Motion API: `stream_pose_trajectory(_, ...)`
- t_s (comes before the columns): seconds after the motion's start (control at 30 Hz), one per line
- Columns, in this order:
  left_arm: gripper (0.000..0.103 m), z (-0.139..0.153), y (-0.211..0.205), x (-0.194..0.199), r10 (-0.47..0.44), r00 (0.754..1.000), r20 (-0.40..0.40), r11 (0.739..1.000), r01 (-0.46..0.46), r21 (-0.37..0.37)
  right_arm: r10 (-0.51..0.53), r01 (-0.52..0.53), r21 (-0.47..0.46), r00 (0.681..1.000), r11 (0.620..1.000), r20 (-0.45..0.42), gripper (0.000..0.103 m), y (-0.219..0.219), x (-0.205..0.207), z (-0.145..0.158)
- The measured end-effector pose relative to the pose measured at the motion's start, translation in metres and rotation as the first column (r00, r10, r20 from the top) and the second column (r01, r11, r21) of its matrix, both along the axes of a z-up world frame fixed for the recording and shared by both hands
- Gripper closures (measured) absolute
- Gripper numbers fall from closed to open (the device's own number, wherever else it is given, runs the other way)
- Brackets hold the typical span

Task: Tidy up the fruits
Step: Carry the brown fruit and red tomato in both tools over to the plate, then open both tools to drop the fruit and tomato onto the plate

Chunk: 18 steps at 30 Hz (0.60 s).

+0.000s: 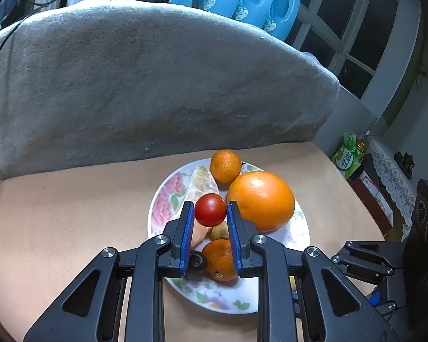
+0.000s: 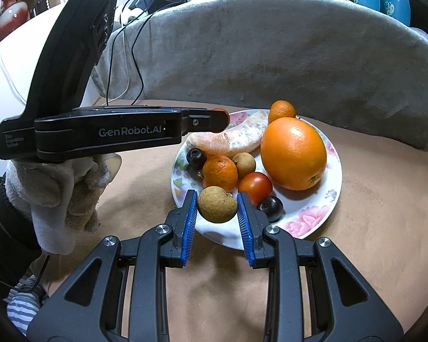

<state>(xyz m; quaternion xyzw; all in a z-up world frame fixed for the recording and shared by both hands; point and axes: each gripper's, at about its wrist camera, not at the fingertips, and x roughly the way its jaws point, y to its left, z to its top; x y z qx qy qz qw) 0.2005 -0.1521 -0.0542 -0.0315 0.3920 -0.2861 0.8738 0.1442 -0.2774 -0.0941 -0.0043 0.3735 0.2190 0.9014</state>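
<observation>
Currently: left tool (image 1: 210, 210) clamped on red tomato (image 1: 210, 209), raised over floral plate (image 1: 299, 235); right tool (image 2: 217, 204) clamped on brown longan (image 2: 217, 204) over plate's near rim. Big orange (image 2: 294, 154) on plate, rightmost.

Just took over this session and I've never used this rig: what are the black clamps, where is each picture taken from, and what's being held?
Each clamp is a hand-held two-finger gripper with a camera looking along its fingers. In the left wrist view, the left gripper grips a red tomato above the floral plate. In the right wrist view, the right gripper grips a brown longan over the plate's near rim. On the plate lie a large orange, tangerines, a peeled citrus segment, dark berries and another tomato.
</observation>
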Motion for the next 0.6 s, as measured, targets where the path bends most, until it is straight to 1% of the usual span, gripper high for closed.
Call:
stream_pose_trajectory(0.17, 0.081, 0.0008, -0.0027, 0.0002, -0.002, 1.000, 0.012, 1.000, 0.002, 0.011, -0.010, 0.010, -0.006, 1.000, 1.000, 0.005, 0.073, -0.0009, 0.0022, -0.0001)
stream_pose_trajectory(0.23, 0.077, 0.0015, -0.0028, 0.0003, -0.004, 1.000, 0.013, 1.000, 0.003, 0.008, -0.008, 0.008, -0.007, 1.000, 1.000, 0.005, 0.073, -0.0005, 0.0019, 0.0000)
stream_pose_trajectory(0.27, 0.073, 0.0020, -0.0035, 0.0002, -0.004, 1.000, 0.014, 1.000, 0.004, 0.008, -0.008, 0.008, -0.010, 1.000, 1.000, 0.007, 0.073, 0.0000, 0.0016, 0.0002)
stream_pose_trajectory(0.33, 0.072, 0.0031, -0.0041, -0.0004, -0.005, 1.000, 0.018, 1.000, 0.005, 0.011, -0.010, 0.010, -0.012, 1.000, 1.000, 0.009, 0.073, 0.0005, 0.0009, 0.0011)
stream_pose_trajectory(0.37, 0.072, 0.0035, -0.0049, -0.0005, -0.005, 1.000, 0.020, 1.000, 0.005, 0.012, -0.011, 0.011, -0.013, 1.000, 1.000, 0.011, 0.067, 0.0008, 0.0015, 0.0013)
stream_pose_trajectory(0.4, 0.071, 0.0040, -0.0049, -0.0009, -0.006, 1.000, 0.022, 1.000, 0.006, 0.013, -0.013, 0.013, -0.014, 1.000, 1.000, 0.013, 0.056, 0.0008, 0.0013, 0.0016)
stream_pose_trajectory(0.43, 0.071, 0.0044, -0.0052, -0.0012, -0.007, 1.000, 0.024, 1.000, 0.006, 0.013, -0.016, 0.016, -0.013, 1.000, 1.000, 0.018, 0.052, 0.0006, 0.0010, 0.0017)
stream_pose_trajectory(0.5, 0.063, 0.0049, -0.0052, -0.0017, -0.004, 1.000, 0.026, 1.000, 0.004, 0.014, -0.019, 0.020, -0.012, 0.999, 1.000, 0.026, 0.050, -0.0001, 0.0006, 0.0027)
stream_pose_trajectory(0.6, 0.062, 0.0057, -0.0051, -0.0027, -0.004, 1.000, 0.029, 1.000, 0.003, 0.012, -0.022, 0.022, -0.014, 0.999, 1.000, 0.028, 0.050, -0.0007, 0.0005, 0.0036)
